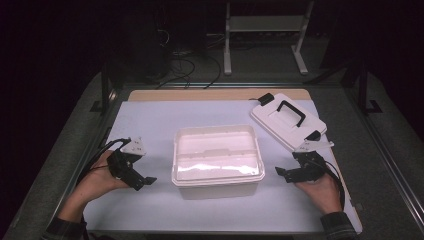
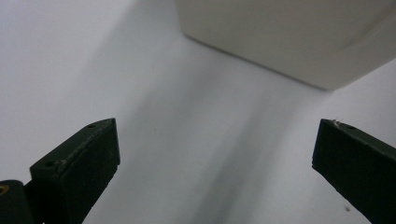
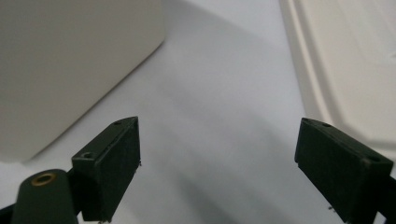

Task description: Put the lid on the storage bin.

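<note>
Lower left of the frame: left gripper (image 1: pixel 142 176), jaws spread wide, nothing between them. Dead center on the white surface (image 1: pixel 150 120): open white box (image 1: pixel 218 159), untouched. Lower right: right gripper (image 1: pixel 286 173), jaws spread too, empty. Upper right: lid (image 1: pixel 287 121) with black handle, lying flat.

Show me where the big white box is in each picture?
High view: the white box sits mid-table, between both grippers.
Left gripper view: its corner fills the top right.
Right gripper view: its side is at the left.
Shared landmark: the pale table sheet.
</note>
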Action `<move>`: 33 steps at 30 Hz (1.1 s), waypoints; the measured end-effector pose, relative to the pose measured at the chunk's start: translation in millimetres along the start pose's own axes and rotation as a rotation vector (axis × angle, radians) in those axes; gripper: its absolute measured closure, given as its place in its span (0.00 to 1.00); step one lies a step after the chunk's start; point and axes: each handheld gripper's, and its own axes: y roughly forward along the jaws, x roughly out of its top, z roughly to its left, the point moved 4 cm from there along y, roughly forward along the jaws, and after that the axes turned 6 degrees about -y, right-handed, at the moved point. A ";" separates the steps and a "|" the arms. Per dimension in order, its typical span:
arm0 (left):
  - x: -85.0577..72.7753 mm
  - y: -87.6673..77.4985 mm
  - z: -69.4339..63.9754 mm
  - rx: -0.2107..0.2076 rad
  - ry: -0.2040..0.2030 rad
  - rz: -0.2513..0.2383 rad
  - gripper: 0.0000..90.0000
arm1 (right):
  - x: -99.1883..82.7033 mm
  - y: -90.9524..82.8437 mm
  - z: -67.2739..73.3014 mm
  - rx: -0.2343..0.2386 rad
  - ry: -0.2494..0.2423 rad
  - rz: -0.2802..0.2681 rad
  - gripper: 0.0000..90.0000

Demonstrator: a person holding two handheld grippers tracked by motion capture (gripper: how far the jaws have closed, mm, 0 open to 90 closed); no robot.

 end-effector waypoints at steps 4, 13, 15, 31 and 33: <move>-15.2 10.1 -1.3 0.013 -0.012 -0.001 0.00 | 11.2 -0.1 -7.1 -0.001 -0.008 -0.002 0.15; -39.7 29.4 -3.5 0.018 -0.048 -0.020 0.00 | 38.8 0.9 -26.9 -0.012 -0.038 0.026 0.15; -42.5 32.1 -3.8 0.015 -0.052 -0.033 0.00 | 44.5 2.0 -32.0 -0.014 -0.041 0.026 0.15; -63.9 47.8 -5.6 -0.029 -0.087 -0.156 0.00 | 90.6 23.9 -98.1 -0.053 -0.030 0.075 0.15; -65.5 47.7 -5.6 -0.029 -0.086 -0.171 0.00 | 97.0 28.6 -110.8 -0.057 -0.027 0.087 0.16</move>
